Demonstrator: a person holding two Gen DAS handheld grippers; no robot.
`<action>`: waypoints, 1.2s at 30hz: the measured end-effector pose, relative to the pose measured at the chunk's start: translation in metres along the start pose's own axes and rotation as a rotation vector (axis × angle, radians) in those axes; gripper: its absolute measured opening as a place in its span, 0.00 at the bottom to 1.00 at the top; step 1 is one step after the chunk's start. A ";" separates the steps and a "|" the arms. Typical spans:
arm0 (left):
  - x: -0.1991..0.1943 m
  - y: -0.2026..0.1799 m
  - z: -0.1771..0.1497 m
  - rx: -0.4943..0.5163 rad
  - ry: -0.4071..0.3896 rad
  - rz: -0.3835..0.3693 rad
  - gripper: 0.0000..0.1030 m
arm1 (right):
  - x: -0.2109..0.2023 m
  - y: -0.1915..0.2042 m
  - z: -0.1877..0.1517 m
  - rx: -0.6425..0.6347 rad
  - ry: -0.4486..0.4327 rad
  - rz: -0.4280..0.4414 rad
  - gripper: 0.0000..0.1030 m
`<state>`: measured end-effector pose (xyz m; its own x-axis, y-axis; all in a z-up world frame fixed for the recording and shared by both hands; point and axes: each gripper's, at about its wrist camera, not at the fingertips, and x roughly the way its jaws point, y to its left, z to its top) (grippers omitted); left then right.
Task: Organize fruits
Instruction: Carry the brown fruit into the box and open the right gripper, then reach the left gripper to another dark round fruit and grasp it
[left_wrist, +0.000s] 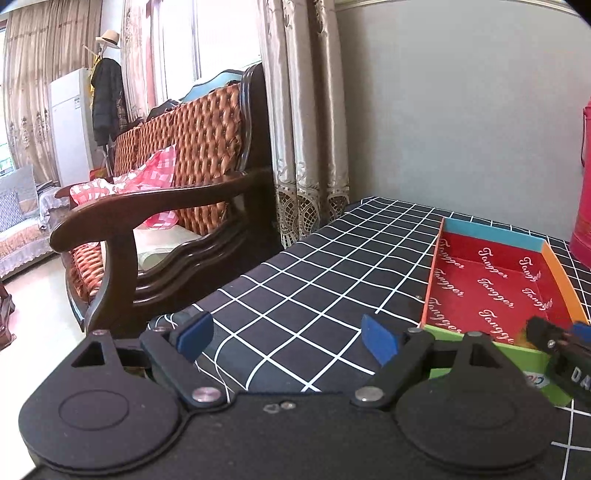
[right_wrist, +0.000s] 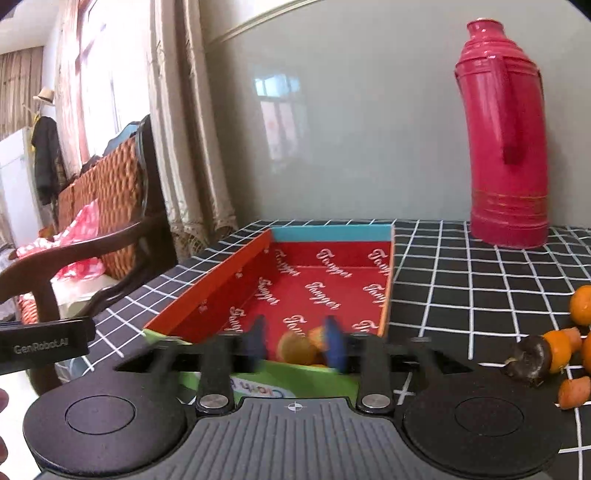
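Observation:
A shallow red box with "Tangger" print lies on the black checked tablecloth; it also shows in the left wrist view. My right gripper hangs over the box's near end, jaws parted and blurred, with an orange lying between the fingers on the box floor. Whether the pads touch it is unclear. More oranges and a dark rotten fruit lie on the cloth at the right. My left gripper is open and empty over the cloth left of the box.
A tall red thermos stands at the back right by the wall. A wooden armchair with an orange cushion stands off the table's left edge. The right gripper shows in the left wrist view.

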<state>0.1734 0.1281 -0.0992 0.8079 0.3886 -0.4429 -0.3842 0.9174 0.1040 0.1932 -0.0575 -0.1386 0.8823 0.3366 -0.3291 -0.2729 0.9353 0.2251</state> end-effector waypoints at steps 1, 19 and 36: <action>0.000 0.000 0.000 -0.001 0.003 0.000 0.78 | -0.003 -0.002 0.001 0.008 -0.017 0.004 0.71; -0.038 -0.069 -0.007 0.103 -0.080 -0.148 0.79 | -0.091 -0.098 -0.014 0.068 -0.191 -0.525 1.00; -0.091 -0.203 -0.046 0.339 -0.123 -0.527 0.73 | -0.161 -0.195 -0.025 0.166 -0.287 -1.043 1.00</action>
<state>0.1568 -0.0973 -0.1210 0.9029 -0.1336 -0.4084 0.2250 0.9567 0.1845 0.0944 -0.2912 -0.1519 0.7117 -0.6709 -0.2082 0.6967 0.7120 0.0872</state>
